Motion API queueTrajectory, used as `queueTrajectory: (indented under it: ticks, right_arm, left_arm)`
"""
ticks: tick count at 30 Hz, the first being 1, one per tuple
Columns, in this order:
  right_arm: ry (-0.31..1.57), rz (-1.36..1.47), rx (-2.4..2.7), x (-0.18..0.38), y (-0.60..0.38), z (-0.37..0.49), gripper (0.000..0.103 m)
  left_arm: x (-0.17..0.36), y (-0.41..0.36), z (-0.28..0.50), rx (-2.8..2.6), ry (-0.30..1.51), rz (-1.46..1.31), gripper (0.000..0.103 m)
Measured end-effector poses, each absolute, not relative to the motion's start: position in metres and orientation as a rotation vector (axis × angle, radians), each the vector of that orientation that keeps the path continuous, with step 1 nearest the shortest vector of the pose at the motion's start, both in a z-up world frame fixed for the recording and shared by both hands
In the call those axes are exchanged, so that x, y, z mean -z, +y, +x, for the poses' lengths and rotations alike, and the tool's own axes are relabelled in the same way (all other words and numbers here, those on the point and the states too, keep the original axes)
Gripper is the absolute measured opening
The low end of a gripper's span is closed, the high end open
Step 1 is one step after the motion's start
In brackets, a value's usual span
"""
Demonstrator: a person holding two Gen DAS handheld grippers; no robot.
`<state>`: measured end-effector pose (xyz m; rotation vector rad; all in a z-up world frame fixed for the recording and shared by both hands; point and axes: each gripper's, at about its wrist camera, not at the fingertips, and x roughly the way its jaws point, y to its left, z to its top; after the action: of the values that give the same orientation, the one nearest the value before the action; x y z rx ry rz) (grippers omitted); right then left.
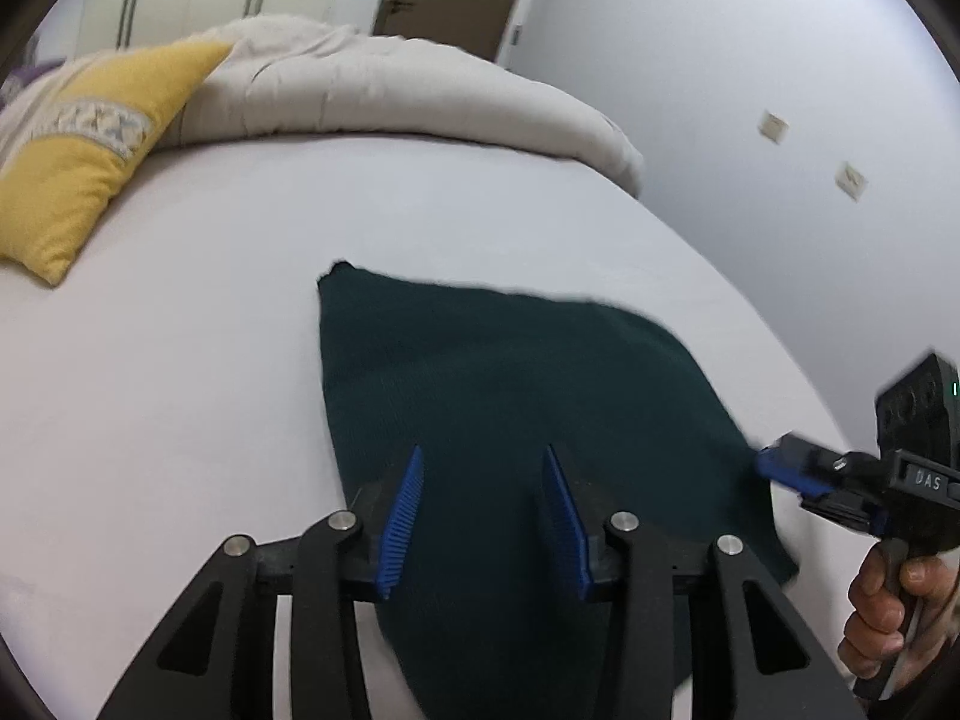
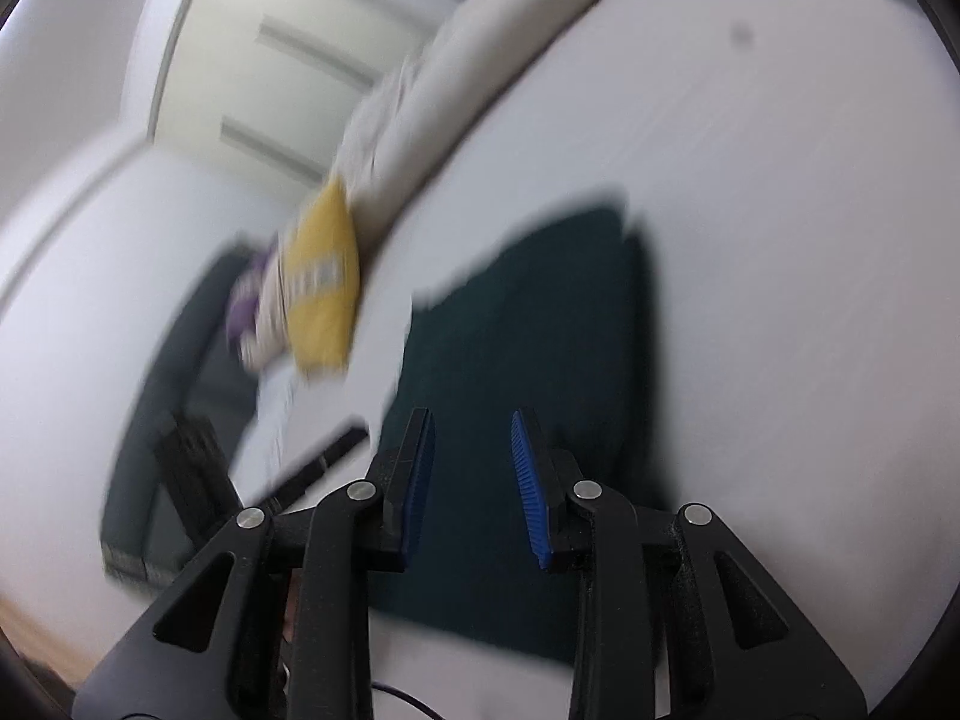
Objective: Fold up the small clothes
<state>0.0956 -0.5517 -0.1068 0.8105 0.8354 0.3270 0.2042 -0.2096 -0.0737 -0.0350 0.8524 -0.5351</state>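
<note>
A dark green cloth (image 1: 510,420) is lying flat on the bed (image 1: 180,330), its long axis running from the near edge toward the duvet (image 1: 390,90). The left gripper (image 1: 483,468) and right gripper (image 2: 471,426) are hovering over it, jaws wide apart, gripping nothing.

White bed (image 1: 180,360) carries dark-green cloth (image 1: 510,390), yellow pillow (image 1: 78,162), beige duvet (image 1: 384,90).
</note>
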Motion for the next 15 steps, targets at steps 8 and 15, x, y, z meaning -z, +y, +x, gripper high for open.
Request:
queueTrajectory:
  ticks: [8,15]
  right_arm:
    - [0.888,0.938,-0.282,0.159,-0.552,0.050,0.023]
    - [0.907,0.913,-0.249,0.160,-0.545,0.023,0.019]
  left_arm:
    - [0.105,-0.215,0.167,0.508,0.876,0.124,0.045]
    - [0.115,-0.219,0.166,0.501,0.876,0.191,0.046]
